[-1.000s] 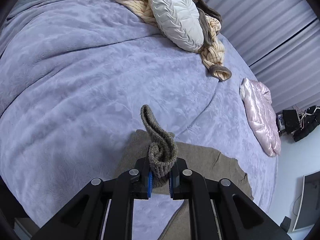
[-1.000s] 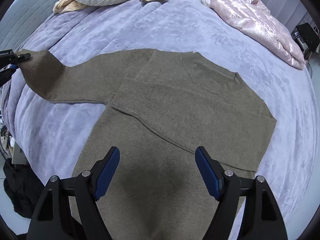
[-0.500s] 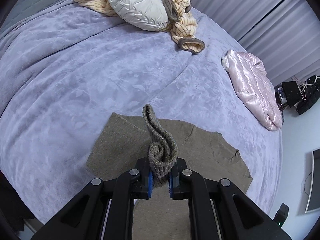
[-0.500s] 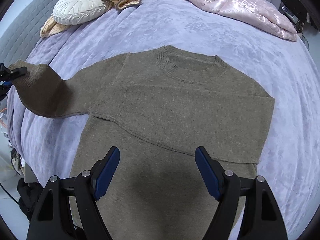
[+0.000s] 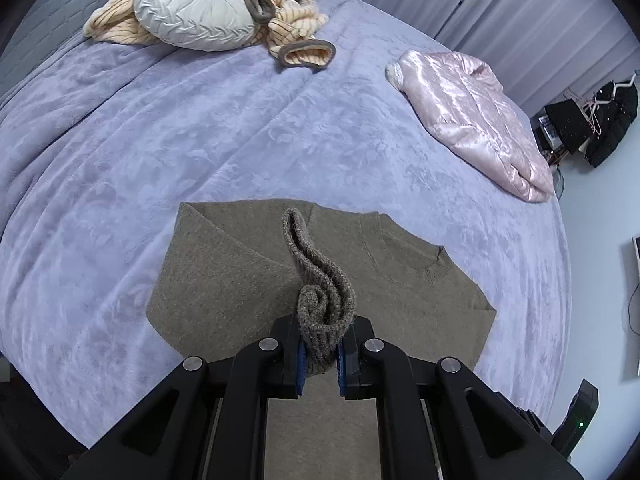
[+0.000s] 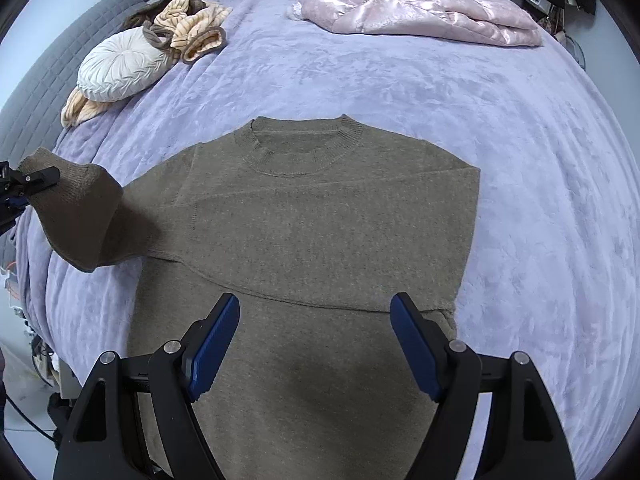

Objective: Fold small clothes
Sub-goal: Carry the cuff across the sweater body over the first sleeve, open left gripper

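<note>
Soft, even daylight (sharp focus), heavy fisheye bending at edges

Bed (image 6: 520, 160): bare blanket around the sweater (image 6: 320, 220), open to passage. Far-edge obstacles: round cushion (image 6: 120, 66) with striped garment (image 6: 196, 24); pink jacket (image 6: 420, 12), well apart.

My left gripper (image 5: 319, 354) is clamped on the ribbed cuff (image 5: 322, 308) of the brown sweater (image 5: 400, 292), which lies flat on the lilac bedspread (image 5: 200, 140). Beyond it sit a round white cushion (image 5: 196, 6) (on a striped cream garment (image 5: 296, 20)) and a pink quilted jacket (image 5: 476, 116).
</note>
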`<state>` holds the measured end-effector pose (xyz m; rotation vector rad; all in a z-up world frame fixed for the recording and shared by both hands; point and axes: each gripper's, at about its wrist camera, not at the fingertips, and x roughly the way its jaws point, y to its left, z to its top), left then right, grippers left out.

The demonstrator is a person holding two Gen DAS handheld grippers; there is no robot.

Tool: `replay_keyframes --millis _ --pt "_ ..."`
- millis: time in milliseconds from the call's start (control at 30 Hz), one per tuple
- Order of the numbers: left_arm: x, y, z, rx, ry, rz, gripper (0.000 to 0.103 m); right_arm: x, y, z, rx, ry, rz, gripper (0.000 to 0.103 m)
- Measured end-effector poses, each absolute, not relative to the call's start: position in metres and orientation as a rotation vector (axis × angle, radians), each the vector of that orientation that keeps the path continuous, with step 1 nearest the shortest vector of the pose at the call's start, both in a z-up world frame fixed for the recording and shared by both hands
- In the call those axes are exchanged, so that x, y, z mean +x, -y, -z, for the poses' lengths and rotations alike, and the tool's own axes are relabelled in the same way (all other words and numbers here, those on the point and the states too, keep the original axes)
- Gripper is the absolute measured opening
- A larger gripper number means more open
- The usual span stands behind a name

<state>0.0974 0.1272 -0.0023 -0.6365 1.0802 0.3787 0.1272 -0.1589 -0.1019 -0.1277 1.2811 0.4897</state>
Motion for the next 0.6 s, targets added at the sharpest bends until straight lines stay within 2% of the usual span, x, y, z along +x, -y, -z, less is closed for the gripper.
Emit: replay_keyframes --millis 600 --pt "0.152 0.018 0.047 -0.452 -1.196 -0.236 0.012 0.117 0.24 0.116 -0.138 -1.309 -0.419 0.081"
